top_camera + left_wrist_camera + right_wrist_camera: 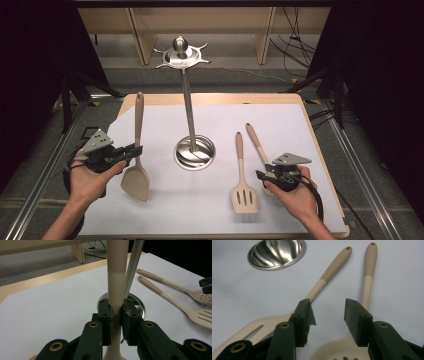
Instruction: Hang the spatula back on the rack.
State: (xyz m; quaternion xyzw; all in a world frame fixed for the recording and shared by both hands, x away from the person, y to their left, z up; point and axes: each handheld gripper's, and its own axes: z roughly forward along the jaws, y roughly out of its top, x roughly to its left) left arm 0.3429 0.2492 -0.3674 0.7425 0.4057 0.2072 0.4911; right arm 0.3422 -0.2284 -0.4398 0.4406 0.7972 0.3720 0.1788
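Three beige utensils and one steel hanging stand occupy a white-covered desk. Item one, a solid turner, is clamped at the lower handle by the left tool, whose jaws stand narrow and press on both sides of the shaft; the blade hangs toward the desk's left side and the handle points up and away, close beside the stand's pole in the left gripper view. Item two, a slotted turner, lies flat right of the stand's round base. Item three, a perforated skimmer, lies just beside it, head partly under the right tool, whose jaws are spread wide and grip nothing. The stand's hooked crown sits high at the far edge. Risks, as judged: the grip sits low on the handle, so the long upper shaft may pivot or slip between the pads while being raised; the handle end could knock the pole or crown and tip the stand; the hanging hole may miss a hook if the turner tilts.
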